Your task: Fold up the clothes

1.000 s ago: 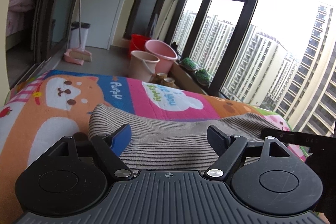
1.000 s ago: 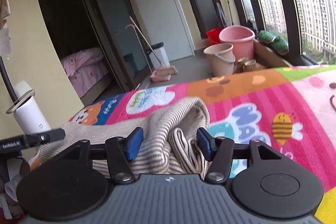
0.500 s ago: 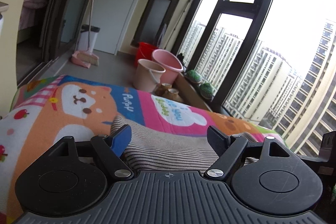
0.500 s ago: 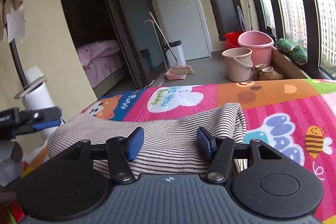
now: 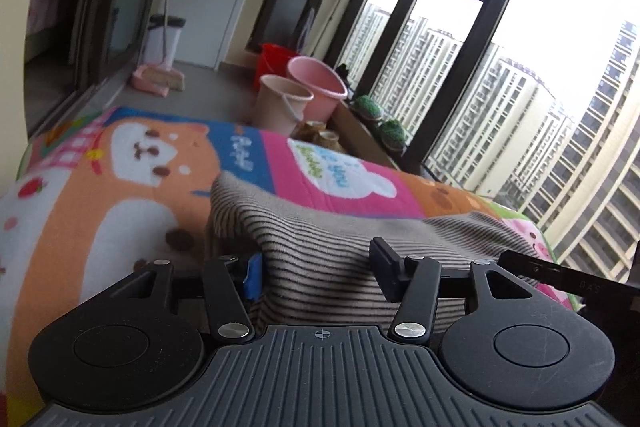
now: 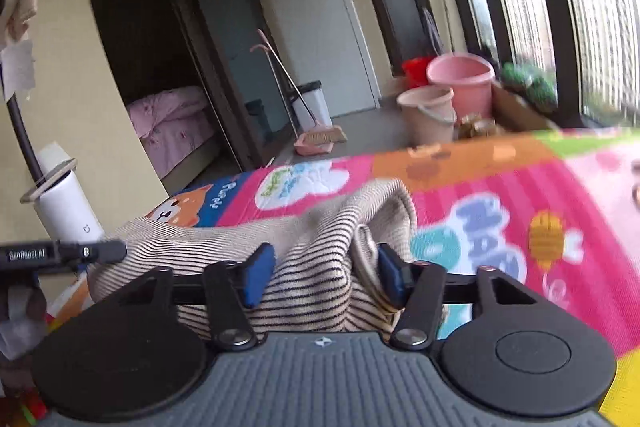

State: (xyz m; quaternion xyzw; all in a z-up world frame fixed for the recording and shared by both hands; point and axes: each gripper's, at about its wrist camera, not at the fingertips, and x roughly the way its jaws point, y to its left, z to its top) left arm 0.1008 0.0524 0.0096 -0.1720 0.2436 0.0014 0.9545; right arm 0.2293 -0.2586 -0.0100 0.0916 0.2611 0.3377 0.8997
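Observation:
A beige garment with thin dark stripes (image 5: 328, 251) lies folded on a colourful cartoon blanket (image 5: 120, 187). My left gripper (image 5: 318, 269) is open, its fingers on either side of the garment's near left edge. My right gripper (image 6: 326, 273) is open too, with the striped garment (image 6: 312, 259) bunched between its blue pads (image 6: 256, 275); a rolled cuff rests against the right pad. The other gripper's black tip shows at each view's edge.
Beyond the blanket's far edge stand a beige bucket (image 5: 280, 105), a pink bucket (image 5: 318, 87) and a red one, small potted plants on the window ledge (image 5: 380, 119), a broom and white bin (image 5: 162, 47), and a white cylinder (image 6: 64, 207) at the left.
Both grippers have dropped back down and forward onto the garment. The right end of the garment has bunched up again between the right gripper's pads. Both stay open.

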